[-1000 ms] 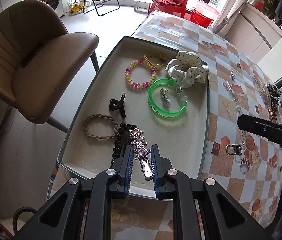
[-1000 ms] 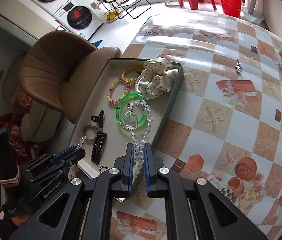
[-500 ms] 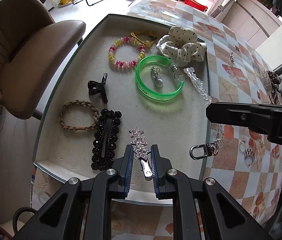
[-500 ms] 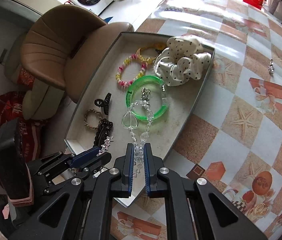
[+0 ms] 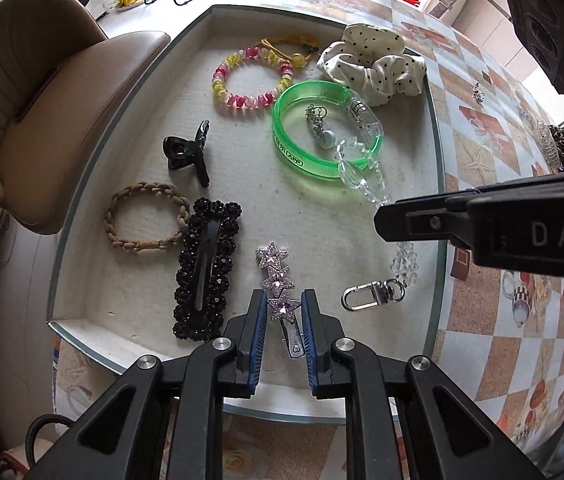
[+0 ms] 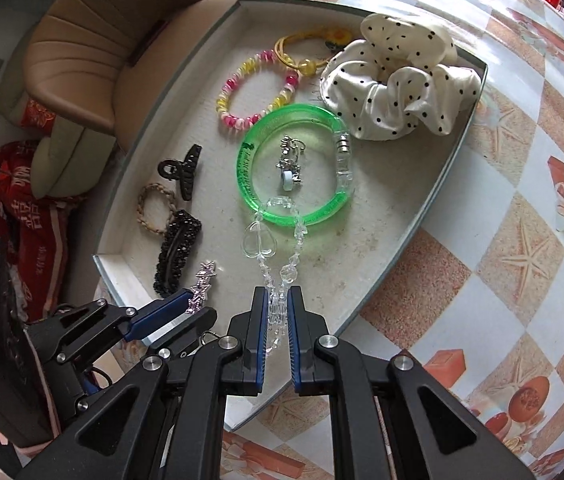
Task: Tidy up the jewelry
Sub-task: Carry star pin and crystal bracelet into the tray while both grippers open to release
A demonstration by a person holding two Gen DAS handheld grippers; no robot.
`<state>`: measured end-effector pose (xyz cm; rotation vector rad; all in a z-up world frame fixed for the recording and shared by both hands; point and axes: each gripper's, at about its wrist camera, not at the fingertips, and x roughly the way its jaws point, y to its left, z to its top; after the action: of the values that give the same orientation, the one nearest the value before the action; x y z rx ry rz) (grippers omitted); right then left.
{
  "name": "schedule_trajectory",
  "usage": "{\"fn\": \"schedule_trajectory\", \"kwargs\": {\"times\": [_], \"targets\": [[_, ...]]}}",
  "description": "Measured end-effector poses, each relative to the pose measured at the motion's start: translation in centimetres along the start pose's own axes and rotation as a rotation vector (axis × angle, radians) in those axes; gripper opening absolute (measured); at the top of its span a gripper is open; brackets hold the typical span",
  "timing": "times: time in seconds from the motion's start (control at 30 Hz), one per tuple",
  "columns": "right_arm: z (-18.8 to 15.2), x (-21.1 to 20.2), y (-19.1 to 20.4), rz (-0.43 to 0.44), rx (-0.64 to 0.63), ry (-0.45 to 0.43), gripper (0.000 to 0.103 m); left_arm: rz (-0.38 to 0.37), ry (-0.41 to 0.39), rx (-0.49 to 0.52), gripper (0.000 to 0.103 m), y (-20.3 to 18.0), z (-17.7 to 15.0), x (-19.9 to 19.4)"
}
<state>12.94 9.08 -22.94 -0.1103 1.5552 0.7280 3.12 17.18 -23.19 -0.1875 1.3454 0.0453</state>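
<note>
Jewelry fills the grey tray (image 5: 129, 92) in my left wrist view. Near its left edge I see a braided brown hair tie (image 5: 143, 222), with a black claw clip (image 5: 187, 152) beyond it and a black beaded snap clip (image 5: 205, 276) just to its right, touching the tie. My left gripper (image 5: 282, 312) is clamped on a star hair clip (image 5: 275, 276), at the tray's near edge. Toward the far edge lie a pink-and-yellow bead bracelet (image 5: 251, 78) and a green bangle (image 5: 324, 128) ringing a small silver charm (image 5: 320, 128). A polka-dot scrunchie (image 5: 372, 62) fills the far right corner. My right gripper (image 6: 275, 306) pinches a clear bead chain (image 6: 271, 248); its far loop drapes over the bangle's near rim, and its silver clasp (image 5: 372, 298) hangs above the tray's right side. The checkered tablecloth (image 6: 522, 240) spreads rightward.
</note>
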Motion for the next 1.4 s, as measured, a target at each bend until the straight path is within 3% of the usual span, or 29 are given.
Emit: {"fn": "schedule_trajectory", "kwargs": {"times": [0.37, 0.73, 0.83, 0.9, 0.93, 1.17, 1.4], "targets": [[1.7, 0.7, -0.2, -0.091, 0.014, -0.025, 0.01, 0.053, -0.009, 0.03, 0.021, -1.1, 0.8, 0.7], [1.8, 2.3, 0.2, -0.081, 0.017, -0.001, 0.015, 0.075, -0.006, 0.01, 0.021, -1.2, 0.4, 0.5], [1.5, 1.8, 0.0, -0.067, 0.018, -0.006, 0.021, 0.08, -0.01, 0.002, 0.021, -0.9, 0.2, 0.1], [1.5, 0.5, -0.1, -0.05, 0.024, -0.016, 0.034, 0.082, -0.013, -0.003, 0.021, -0.6, 0.1, -0.1], [1.4, -0.1, -0.2, -0.042, 0.027, -0.027, 0.036, 0.084, -0.015, -0.005, 0.021, -0.5, 0.1, -0.3], [-0.3, -3.8, -1.3, -0.022, 0.105, -0.119, 0.037, 0.106, -0.03, -0.011, 0.021, -0.1, 0.2, -1.3], [-2.8, -5.1, -2.0, -0.041, 0.151, -0.154, 0.037, 0.133, -0.038, -0.018, 0.021, 0.0, 0.6, -1.8]]}}
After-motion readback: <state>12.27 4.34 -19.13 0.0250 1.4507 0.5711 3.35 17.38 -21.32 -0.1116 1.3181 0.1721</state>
